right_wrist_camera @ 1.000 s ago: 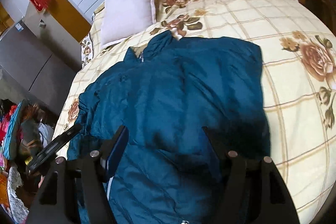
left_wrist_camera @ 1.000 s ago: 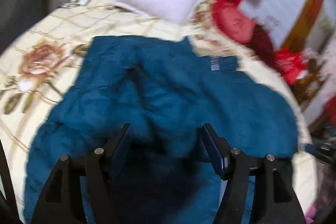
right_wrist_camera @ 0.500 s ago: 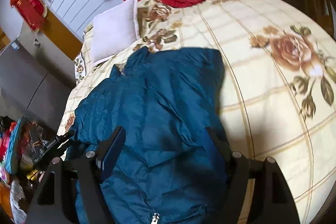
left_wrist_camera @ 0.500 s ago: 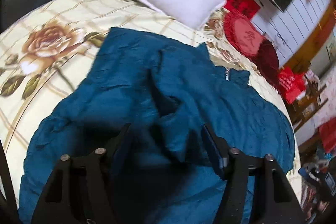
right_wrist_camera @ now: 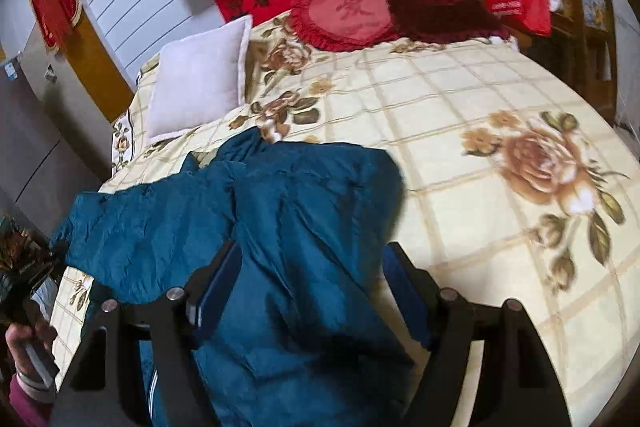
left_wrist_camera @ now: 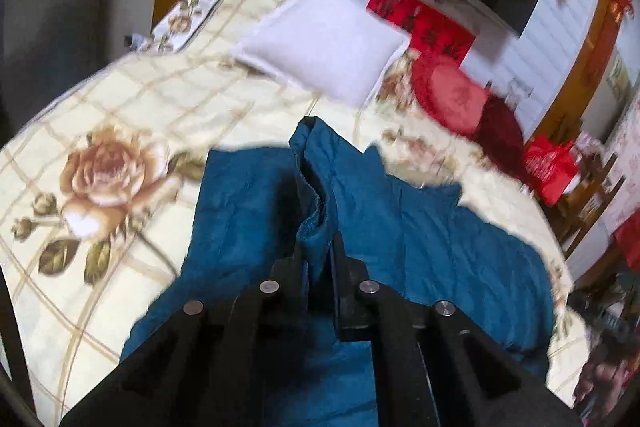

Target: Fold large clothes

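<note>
Teal quilted puffer jacket (left_wrist_camera: 420, 227), large and padded, lies spread on the bed with the cream floral checked bedspread (left_wrist_camera: 120, 115), collar end toward the white square pillow (left_wrist_camera: 324, 43), hem end toward the cameras. Jacket sits nearer the pillow side of the bed; the rose-print stretch of bedspread beside it is bare. Looks soft, puffy, light for its size, with a slick shell. Judgement: it will slump and slide rather than hold a crease, and thick layers may spring back. Best hold looks like edges and seams: front placket, hem, cuffs or shoulder seam, not the middle of a panel.

Left gripper (left_wrist_camera: 318, 247) has just been closing and is now clamped on a raised ridge of jacket fabric, a fold near the front edge, standing up from the jacket body between the jaws. Lifted flap runs from the gripper toward the pillow.

Right gripper (right_wrist_camera: 312, 279) jaws stand wide, straddling the jacket's lower body; fabric bunches between them, but the pads do not visibly press it, so not a grip as far as seen. A hand (right_wrist_camera: 24, 343) holding the left gripper's handle shows at the jacket's side away from the roses.
</note>
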`<state>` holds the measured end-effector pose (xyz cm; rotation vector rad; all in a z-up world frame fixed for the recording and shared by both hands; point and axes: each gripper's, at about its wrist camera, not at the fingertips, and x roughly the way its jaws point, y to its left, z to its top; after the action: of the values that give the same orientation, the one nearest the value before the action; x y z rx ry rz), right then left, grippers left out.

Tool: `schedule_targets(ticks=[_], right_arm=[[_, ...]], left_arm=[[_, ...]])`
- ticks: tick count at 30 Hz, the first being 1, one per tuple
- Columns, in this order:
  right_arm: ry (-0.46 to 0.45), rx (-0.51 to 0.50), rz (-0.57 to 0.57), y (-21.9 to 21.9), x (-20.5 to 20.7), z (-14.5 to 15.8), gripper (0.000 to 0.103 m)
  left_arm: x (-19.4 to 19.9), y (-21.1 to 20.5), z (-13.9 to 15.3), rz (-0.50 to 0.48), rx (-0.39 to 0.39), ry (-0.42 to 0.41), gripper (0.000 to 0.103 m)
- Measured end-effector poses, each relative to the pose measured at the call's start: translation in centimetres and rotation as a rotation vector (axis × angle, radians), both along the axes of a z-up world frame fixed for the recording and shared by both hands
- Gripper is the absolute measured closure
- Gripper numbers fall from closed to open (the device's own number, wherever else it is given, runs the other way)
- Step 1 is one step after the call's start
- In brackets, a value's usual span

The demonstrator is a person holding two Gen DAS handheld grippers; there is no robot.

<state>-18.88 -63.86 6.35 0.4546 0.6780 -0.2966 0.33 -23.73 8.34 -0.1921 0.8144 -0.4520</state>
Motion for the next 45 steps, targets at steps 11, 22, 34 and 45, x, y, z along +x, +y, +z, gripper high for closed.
schedule_targets(ticks=[11, 22, 34, 45], right_arm=[[0.223, -0.071, -0.067, -1.3, 4.5, -6.3, 0.049], [0.044, -0.082, 0.030, 1.6, 3.1, -0.3, 0.049], [0.197, -0.227, 0.075, 3.0, 12.4, -6.3, 0.047], [0.166, -0.182, 0.135, 4.7, 7.3, -3.0, 0.046]], left_arm=[[-0.7, -2.0, -5.7, -0.071, 0.106, 0.055, 0.102], [-0.8, 0.5, -0.5, 0.052, 0.052, -0.061, 0.073], [2.5, -5.0, -7.0, 0.049, 0.241, 0.042, 0.073], [2.6, -5.3, -7.6, 0.038, 0.272, 0.047, 0.073]])
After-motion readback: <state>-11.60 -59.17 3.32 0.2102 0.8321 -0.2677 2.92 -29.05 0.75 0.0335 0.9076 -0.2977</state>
